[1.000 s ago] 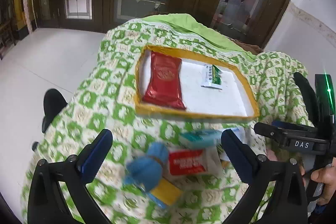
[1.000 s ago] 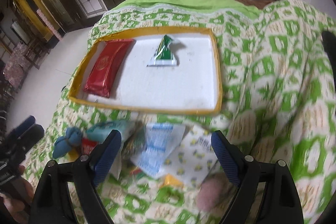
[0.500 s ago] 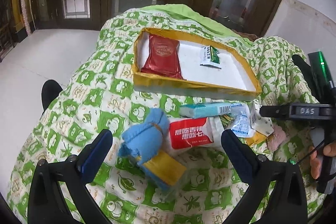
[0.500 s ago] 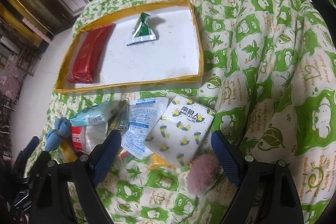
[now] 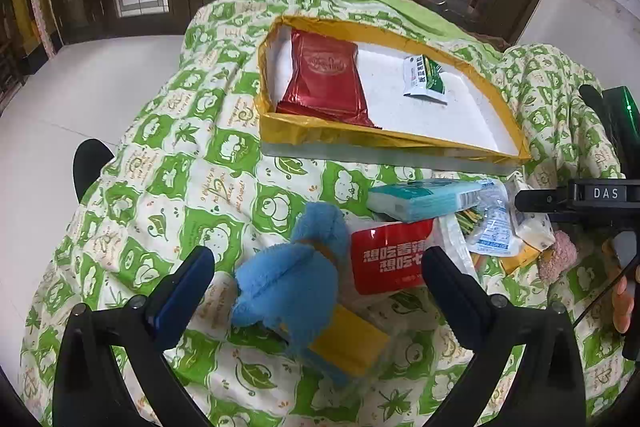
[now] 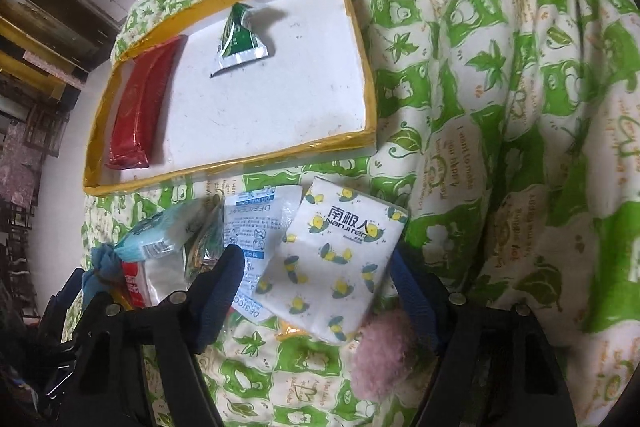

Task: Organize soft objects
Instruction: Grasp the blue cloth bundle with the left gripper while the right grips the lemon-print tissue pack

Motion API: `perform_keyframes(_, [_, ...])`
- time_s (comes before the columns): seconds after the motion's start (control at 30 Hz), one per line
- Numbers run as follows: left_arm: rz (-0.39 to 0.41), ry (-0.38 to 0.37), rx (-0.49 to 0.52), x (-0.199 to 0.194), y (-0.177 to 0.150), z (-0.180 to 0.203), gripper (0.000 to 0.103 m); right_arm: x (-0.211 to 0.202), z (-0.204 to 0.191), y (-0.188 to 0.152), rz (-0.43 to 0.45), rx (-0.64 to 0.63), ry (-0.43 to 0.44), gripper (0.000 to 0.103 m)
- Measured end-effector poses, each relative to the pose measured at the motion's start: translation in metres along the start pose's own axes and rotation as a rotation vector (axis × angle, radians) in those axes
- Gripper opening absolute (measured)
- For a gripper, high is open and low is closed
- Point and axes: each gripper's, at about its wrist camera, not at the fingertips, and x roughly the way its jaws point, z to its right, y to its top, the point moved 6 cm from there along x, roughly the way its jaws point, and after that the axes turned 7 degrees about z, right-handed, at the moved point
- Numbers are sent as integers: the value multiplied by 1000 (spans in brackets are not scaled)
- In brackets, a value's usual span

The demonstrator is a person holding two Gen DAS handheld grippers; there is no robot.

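**A:** Tissue pack (image 6: 335, 263), where?

**B:** Just below the yellow-rimmed tray (image 6: 362, 39), its near edge between my right gripper (image 6: 316, 291) fingers. Jaws closing, pads not yet pressing it.

**A:** Left?

**B:** My left gripper (image 5: 318, 277) is spread wide around the blue plush (image 5: 290, 279), not touching. Bare quilt (image 5: 168, 163) lies left of the tray; the tray floor's right half is free.

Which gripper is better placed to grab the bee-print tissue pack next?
Right. The bee-print tissue pack lies between the closing right gripper's fingers, while the left gripper straddles the blue plush toy.
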Motion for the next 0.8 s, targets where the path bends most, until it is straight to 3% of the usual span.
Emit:
perform_keyframes(0.2, [-11, 17, -8, 9, 2, -5, 102, 10, 2, 0, -12, 6, 0, 73])
perform_keyframes(0.23, [-7, 16, -10, 9, 2, -5, 99, 10, 2, 0, -12, 4, 0, 72])
perform_keyframes(0.3, [-9, 14, -11, 9, 1, -6, 82, 11, 4, 0, -9, 0, 2, 72])
perform_keyframes(0.37, [-28, 8, -12, 11, -3, -7, 46, 10, 3, 0, -8, -10, -1, 72])
perform_keyframes(0.47, [-38, 7, 8, 12, -9, -4, 36, 8, 2, -1, -2, -25, -6, 69])
perform_keyframes(0.8, [35, -23, 9, -9, -2, 5, 32, -5, -2, 1, 39, -54, 13, 65])
